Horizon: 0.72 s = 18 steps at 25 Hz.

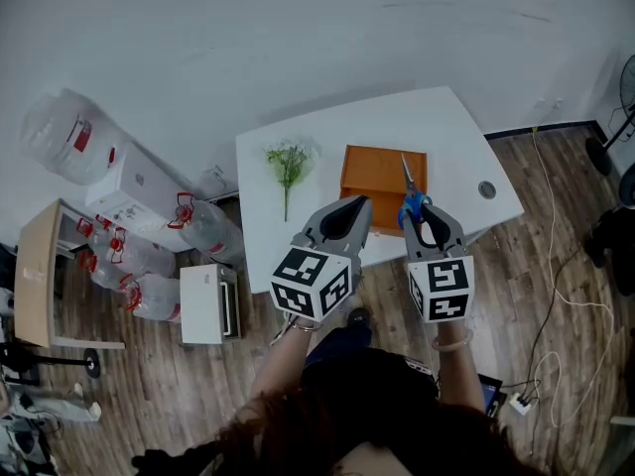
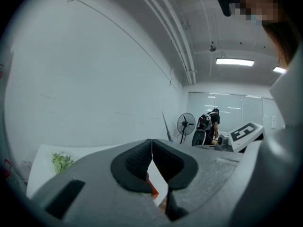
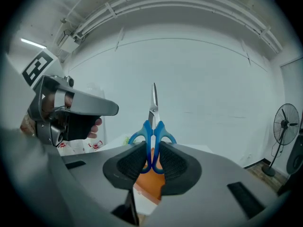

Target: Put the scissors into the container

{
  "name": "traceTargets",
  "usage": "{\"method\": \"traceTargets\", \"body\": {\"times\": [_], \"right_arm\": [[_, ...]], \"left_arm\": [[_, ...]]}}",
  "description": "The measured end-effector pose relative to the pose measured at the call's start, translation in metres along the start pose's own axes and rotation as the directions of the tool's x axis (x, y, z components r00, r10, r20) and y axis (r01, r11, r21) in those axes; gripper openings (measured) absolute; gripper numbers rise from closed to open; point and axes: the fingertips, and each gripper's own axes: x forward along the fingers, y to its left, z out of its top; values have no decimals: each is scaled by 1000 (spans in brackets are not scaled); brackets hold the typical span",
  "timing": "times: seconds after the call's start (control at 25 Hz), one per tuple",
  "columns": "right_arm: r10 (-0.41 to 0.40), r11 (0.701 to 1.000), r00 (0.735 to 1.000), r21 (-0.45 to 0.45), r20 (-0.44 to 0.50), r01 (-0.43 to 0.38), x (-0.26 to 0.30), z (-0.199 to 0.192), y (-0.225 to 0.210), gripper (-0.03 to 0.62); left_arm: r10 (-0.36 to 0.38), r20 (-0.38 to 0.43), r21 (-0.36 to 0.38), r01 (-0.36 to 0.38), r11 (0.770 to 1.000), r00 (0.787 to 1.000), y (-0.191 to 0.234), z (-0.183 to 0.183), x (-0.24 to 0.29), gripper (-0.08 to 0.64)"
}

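As we look down in the head view, our right gripper (image 1: 422, 216) holds blue-handled scissors (image 1: 411, 194) over the orange container (image 1: 367, 177) on the white table (image 1: 288, 236); left gripper view, our left gripper (image 2: 151, 148) is pinched closed, empty; right gripper view, pads clamp the handles.

Soft, even indoor light falls bright on the white bench (image 1: 456, 137), and ceiling lamps (image 2: 235, 61) glare in the left gripper view. Fisheye bending and dark corners mark both gripper views. The close left tongs (image 2: 151, 143) blur, while the scissors (image 3: 152, 136) look sharp.
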Motion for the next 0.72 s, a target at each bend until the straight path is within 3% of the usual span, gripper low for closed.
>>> {"method": "traceTargets", "body": {"times": [0.48,0.72], "right_arm": [[-14,996,992,-88,-126,3,67,-17,6,77],[8,970,976,-236,-216,-60,95,-37,1,77]], "left_arm": [[-60,-24,-19,59,998,998,55,-1,37,17],[-51,-38,-43,50,998,998,73,-5,52,17]]}}
